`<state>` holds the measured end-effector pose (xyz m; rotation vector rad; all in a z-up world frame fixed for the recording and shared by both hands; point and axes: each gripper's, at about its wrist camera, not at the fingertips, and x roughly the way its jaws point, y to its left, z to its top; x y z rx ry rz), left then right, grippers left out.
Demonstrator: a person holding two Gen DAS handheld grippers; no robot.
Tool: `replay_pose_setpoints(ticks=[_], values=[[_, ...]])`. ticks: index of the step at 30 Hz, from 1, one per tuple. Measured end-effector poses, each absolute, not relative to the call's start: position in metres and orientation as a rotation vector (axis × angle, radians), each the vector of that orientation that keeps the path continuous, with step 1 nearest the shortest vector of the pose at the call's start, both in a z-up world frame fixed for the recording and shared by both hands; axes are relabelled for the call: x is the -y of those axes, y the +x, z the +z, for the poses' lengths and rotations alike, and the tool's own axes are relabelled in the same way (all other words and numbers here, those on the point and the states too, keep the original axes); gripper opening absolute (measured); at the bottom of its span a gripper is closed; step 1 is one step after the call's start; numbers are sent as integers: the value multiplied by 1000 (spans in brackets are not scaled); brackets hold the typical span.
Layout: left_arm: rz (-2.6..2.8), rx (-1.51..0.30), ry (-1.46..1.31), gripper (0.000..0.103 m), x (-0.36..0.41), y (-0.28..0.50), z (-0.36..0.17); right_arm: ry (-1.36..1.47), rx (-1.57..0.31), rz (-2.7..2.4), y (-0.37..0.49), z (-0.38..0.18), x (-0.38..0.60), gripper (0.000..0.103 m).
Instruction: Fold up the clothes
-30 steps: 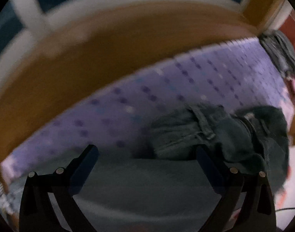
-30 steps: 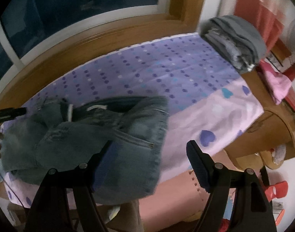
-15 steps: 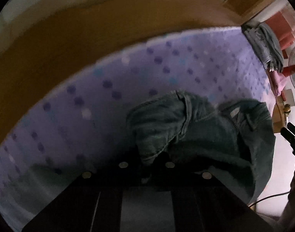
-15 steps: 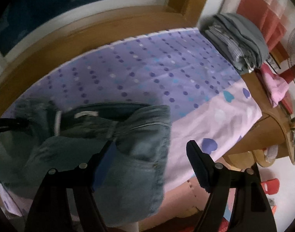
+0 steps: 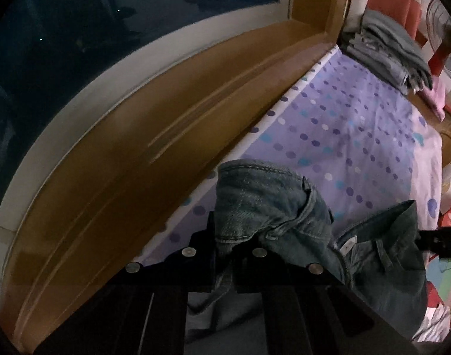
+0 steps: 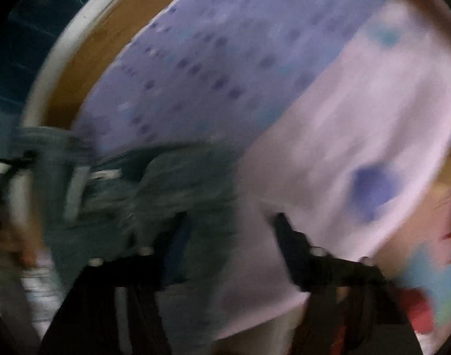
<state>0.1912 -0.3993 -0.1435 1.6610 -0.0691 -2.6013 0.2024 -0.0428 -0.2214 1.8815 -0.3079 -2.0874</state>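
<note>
The left gripper (image 5: pixel 224 248) is pressed together on a fold of the jeans (image 5: pixel 264 204), pinching the denim so a bunched hem stands above its fingers. The rest of the jeans trails right across the dotted sheet (image 5: pixel 358 124), near the wooden sill (image 5: pixel 166 136). The right gripper (image 6: pixel 231 233) is closing – its jaws stand apart over the jeans' edge, denim beside the left finger, though blur hides any contact. A folded pile (image 5: pixel 388 50) sits at the far corner.
</note>
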Motion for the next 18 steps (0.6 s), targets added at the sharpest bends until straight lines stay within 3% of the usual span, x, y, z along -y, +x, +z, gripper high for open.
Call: replay_pose_setpoints(ticks=[1, 4, 5, 6, 12, 18], values=[[-2601, 88, 1648, 7, 392, 193, -145, 1867, 307, -2066, 205, -222, 48, 54], [-2594, 96, 1623, 7, 388, 191, -144, 1826, 283, -2031, 210, -221, 61, 38], [-2599, 83, 1604, 7, 390, 192, -140, 1811, 283, -2036, 211, -220, 63, 15], [-2604, 77, 1581, 7, 390, 191, -138, 1798, 283, -2041, 212, -218, 66, 7], [-2649, 344, 1296, 7, 363, 177, -97, 1725, 297, -2222, 205, -177, 42, 7], [-2787, 440, 1073, 7, 328, 130, -36, 1493, 212, -2547, 194, -88, 14, 6]])
